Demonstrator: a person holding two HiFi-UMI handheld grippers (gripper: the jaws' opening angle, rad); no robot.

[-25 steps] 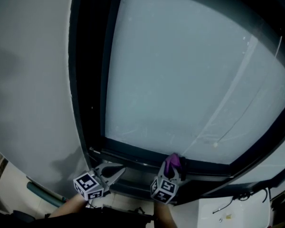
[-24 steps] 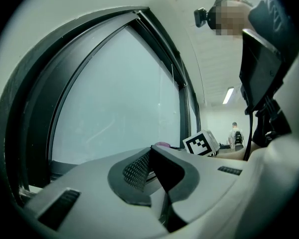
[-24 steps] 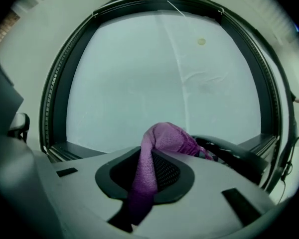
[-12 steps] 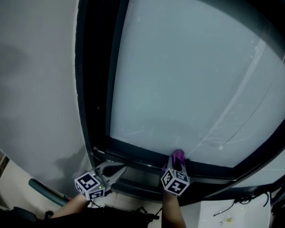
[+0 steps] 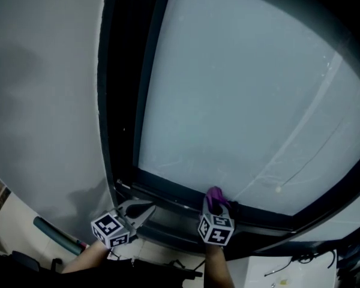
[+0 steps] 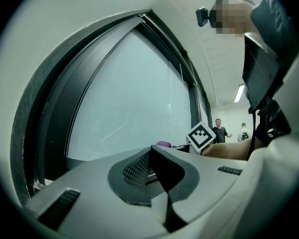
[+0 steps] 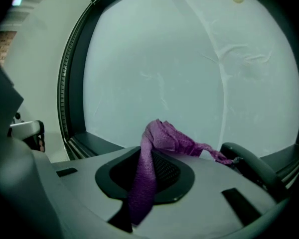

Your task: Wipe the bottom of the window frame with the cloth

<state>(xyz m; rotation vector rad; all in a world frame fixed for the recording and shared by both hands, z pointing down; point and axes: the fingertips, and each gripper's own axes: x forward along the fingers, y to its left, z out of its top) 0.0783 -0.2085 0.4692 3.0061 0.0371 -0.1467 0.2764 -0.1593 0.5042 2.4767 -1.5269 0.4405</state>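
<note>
A pale frosted pane (image 5: 246,89) fills a dark window frame (image 5: 168,192) set in a grey wall (image 5: 42,101). The purple cloth (image 5: 215,195) is bunched at the tips of the right gripper (image 5: 216,204), whose jaws are clamped on it. The wad lies at the frame's bottom rail, just ahead of the gripper. Off to that gripper's left, apart from the cloth, the left gripper (image 5: 143,210) hangs near the frame's lower corner, its jaws closed together on nothing.

A rough-woven cloth (image 7: 162,137) is being held between the mesh-textured dark pads (image 7: 168,171) of the right gripper (image 7: 150,166), cased in matt grey plastic. Just ahead of it, the window frame (image 5: 168,192) is being shown dark and smooth.
</note>
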